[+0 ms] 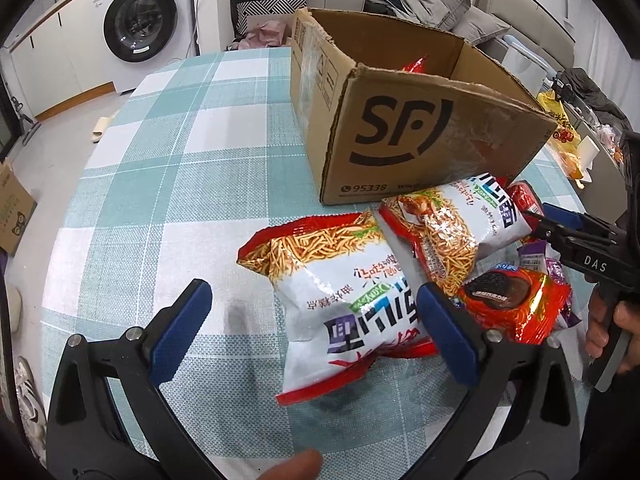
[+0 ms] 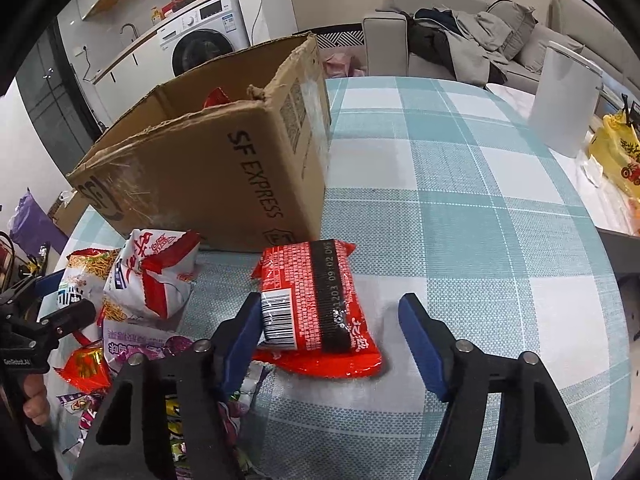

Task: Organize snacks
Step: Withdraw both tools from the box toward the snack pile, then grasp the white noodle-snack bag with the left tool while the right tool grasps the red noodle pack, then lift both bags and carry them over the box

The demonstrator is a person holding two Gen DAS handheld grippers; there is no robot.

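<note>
upper left: white washing machine (image 1: pixel 140 24) under a counter with white cabinets (image 1: pixel 52 52) | top right: grey sofa (image 2: pixel 500 32) heaped with clothes | floor (image 1: pixel 52 160): pale | centre: checked teal tablecloth (image 1: pixel 180 160)

The cardboard box (image 1: pixel 404 120) stands on the table (image 1: pixel 180 160), one packet (image 1: pixel 416 65) apparently inside. Noodle-snack bags (image 1: pixel 340 300) lie before it (overlapping); a cookie pack (image 1: pixel 516 300) to their right.

Checked-cloth surface (image 2: pixel 460 184) is loaded with cardboard box (image 2: pixel 224 184), red packet (image 2: pixel 320 300), noodle-snack bags (image 1: pixel 340 300), white jug (image 2: pixel 560 104).
</note>
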